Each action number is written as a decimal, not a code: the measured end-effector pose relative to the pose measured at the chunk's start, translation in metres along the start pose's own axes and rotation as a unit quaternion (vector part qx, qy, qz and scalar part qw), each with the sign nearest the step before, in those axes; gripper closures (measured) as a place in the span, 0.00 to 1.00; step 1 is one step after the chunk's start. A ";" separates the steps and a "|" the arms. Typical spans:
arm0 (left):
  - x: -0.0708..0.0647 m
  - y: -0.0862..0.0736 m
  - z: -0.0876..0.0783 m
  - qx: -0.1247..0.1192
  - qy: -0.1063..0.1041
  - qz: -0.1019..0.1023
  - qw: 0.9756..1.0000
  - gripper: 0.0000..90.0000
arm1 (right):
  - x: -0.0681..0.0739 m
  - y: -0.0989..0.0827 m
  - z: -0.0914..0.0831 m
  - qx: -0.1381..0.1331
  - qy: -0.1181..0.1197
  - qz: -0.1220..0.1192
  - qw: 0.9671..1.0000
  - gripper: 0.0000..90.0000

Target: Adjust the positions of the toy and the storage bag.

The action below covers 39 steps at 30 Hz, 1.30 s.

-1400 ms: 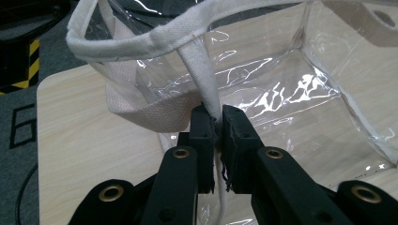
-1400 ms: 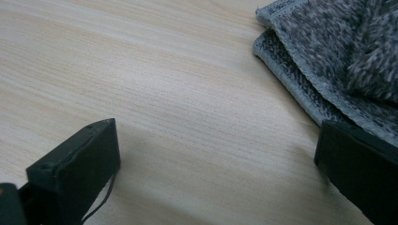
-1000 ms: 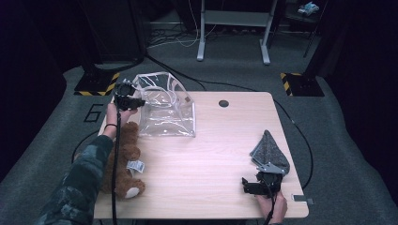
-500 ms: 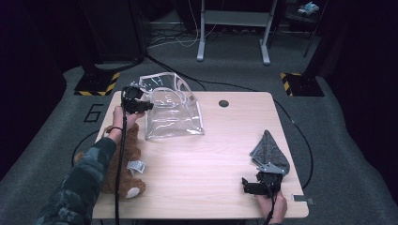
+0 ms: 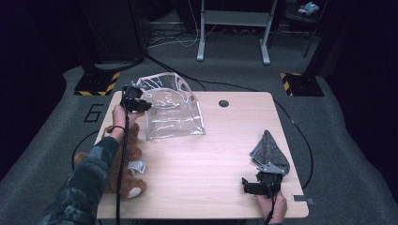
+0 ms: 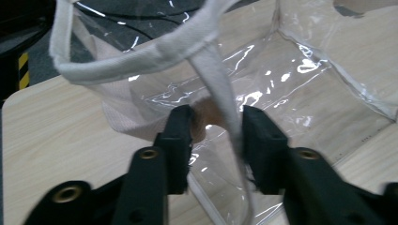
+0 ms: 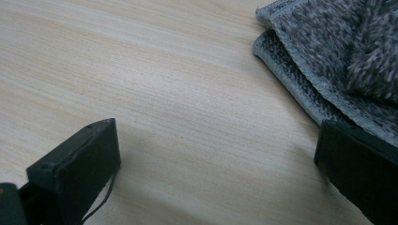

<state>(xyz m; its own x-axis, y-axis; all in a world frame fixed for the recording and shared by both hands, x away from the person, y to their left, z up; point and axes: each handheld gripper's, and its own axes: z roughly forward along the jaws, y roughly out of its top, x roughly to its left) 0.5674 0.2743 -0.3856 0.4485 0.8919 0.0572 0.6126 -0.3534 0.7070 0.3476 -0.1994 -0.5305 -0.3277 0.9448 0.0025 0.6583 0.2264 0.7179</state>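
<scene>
Wooden table [image 5: 206,173] has open room across its middle and front. Clear plastic bag [image 5: 171,112] sits at the far-left corner, close to the edge; it looks light, floppy and slick, best taken by the white fabric trim or strap [image 6: 220,89]. Teddy bear [image 5: 126,159] lies near-left, grey cloth [image 5: 270,150] at the right edge. Left gripper [image 6: 216,126] has just been opening, strap loose between its jaws. Right gripper [image 7: 216,154] spread wide, holding nothing.
</scene>
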 end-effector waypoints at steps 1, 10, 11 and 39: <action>-0.002 0.000 -0.001 -0.001 -0.001 0.001 1.000 0.83 | 0.000 0.000 0.000 0.000 0.000 0.000 1.000 0.00; -0.004 -0.002 -0.008 -0.008 -0.052 0.003 0.999 0.93 | 0.000 0.000 0.000 0.000 -0.001 0.000 1.000 0.00; -0.005 -0.002 -0.009 -0.007 -0.061 0.001 0.998 0.93 | 0.000 0.000 0.000 0.000 -0.001 0.000 1.000 0.00; -0.029 -0.001 -0.011 -0.008 -0.074 0.032 0.997 0.91 | 0.014 0.032 0.002 0.002 0.036 -0.045 0.998 0.12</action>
<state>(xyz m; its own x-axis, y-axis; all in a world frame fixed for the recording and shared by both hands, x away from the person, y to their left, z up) 0.5468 0.2523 -0.3808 0.5784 0.8158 -0.0004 0.5690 -0.4031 0.7168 0.3657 -0.1779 -0.5091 -0.4325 0.9015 -0.0121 0.6270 0.3104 0.7145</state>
